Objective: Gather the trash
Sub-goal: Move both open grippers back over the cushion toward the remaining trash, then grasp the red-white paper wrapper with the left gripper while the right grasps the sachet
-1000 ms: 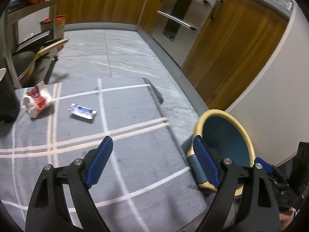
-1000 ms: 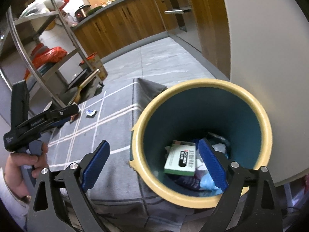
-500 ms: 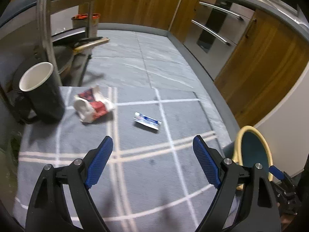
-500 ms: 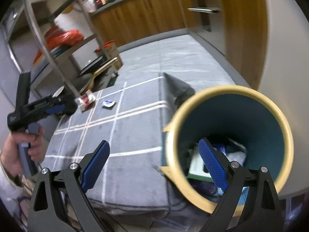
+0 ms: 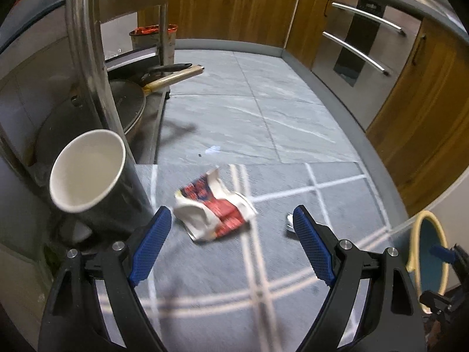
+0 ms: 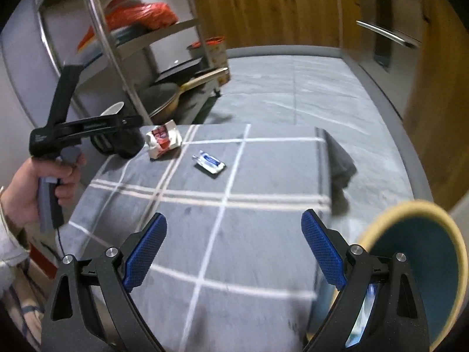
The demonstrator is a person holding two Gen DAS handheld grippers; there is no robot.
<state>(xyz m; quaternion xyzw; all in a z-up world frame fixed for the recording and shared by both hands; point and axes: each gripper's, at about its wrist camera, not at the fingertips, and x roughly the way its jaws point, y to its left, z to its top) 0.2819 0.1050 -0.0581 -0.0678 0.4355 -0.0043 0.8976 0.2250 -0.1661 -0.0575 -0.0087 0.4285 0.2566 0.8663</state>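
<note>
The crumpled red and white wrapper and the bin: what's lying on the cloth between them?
In the right wrist view, a small blue and white packet lies on the grey checked cloth, between the crumpled wrapper and the yellow-rimmed bin. Otherwise bare cloth.

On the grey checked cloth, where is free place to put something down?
Free: the near half of the grey checked cloth, between both grippers and the small blue sachet. Crowded: the far left corner, with the crumpled red-white wrapper, the black paper cup and the left gripper.
</note>
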